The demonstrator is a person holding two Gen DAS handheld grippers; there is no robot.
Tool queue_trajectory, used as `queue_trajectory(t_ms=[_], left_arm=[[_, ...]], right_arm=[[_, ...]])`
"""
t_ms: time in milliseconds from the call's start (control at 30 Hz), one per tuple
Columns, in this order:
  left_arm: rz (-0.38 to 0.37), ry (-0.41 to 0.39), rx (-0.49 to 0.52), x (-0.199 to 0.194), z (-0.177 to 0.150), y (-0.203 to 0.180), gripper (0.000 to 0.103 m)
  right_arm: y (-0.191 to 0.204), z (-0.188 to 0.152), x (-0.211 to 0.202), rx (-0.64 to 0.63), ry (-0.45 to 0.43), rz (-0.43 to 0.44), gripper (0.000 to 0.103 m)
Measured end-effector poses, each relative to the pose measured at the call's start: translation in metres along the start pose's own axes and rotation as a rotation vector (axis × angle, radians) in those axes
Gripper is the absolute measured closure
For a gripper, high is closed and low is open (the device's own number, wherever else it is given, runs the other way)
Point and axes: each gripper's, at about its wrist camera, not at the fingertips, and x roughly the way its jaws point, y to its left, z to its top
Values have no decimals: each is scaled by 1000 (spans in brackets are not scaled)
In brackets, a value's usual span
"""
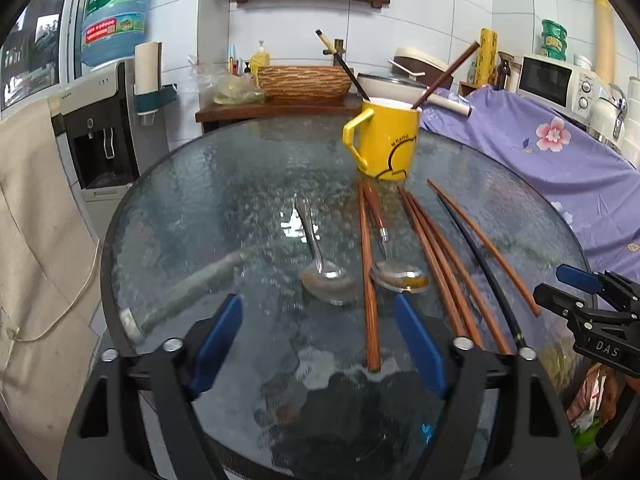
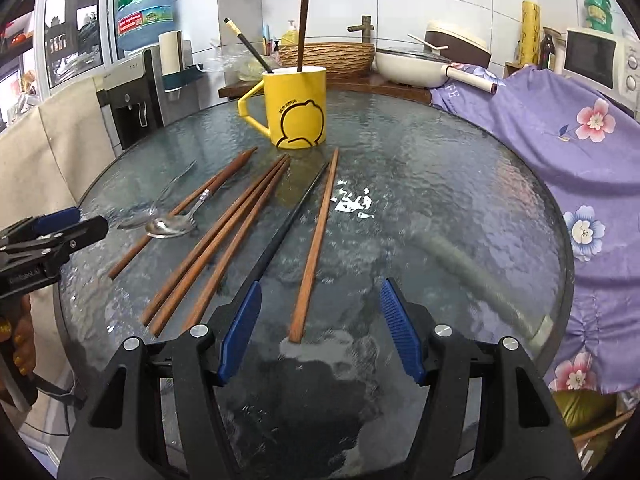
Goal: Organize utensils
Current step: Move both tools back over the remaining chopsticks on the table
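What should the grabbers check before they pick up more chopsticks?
1. Yellow ceramic mug upright on the round glass table: ok.
2. Room left in mug: cannot tell; two sticks already stand in it.
3. Left gripper open, empty: ok.
4. Right gripper open, empty: ok.
5. Brown wooden chopstick lined up between right jaws: ok.
6. Two metal spoons apart from chopsticks: not ok, one chopstick lies between them.

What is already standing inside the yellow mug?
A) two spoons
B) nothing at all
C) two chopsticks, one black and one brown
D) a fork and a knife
C: the yellow mug holds a black chopstick and a brown chopstick that lean out over its rim, while both spoons lie on the glass table.
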Motion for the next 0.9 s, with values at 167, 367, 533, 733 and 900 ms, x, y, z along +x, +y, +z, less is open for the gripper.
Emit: queue_trajectory(t_ms=[167, 367, 533, 733, 900], left_arm=[[-34, 33, -9, 2, -12, -5, 44], [-46, 66, 17, 8, -22, -14, 56], [-48, 62, 25, 10, -24, -18, 60], [-46, 57, 45, 11, -24, -24, 65], [-36, 47, 63, 12, -26, -32, 71]], right_arm=[[1, -6, 0, 11, 7, 1, 41], [2, -12, 0, 8, 14, -4, 41], [2, -12, 2, 8, 17, -2, 51], [4, -14, 6, 6, 23, 0, 57], [8, -14, 8, -17, 11, -17, 66]])
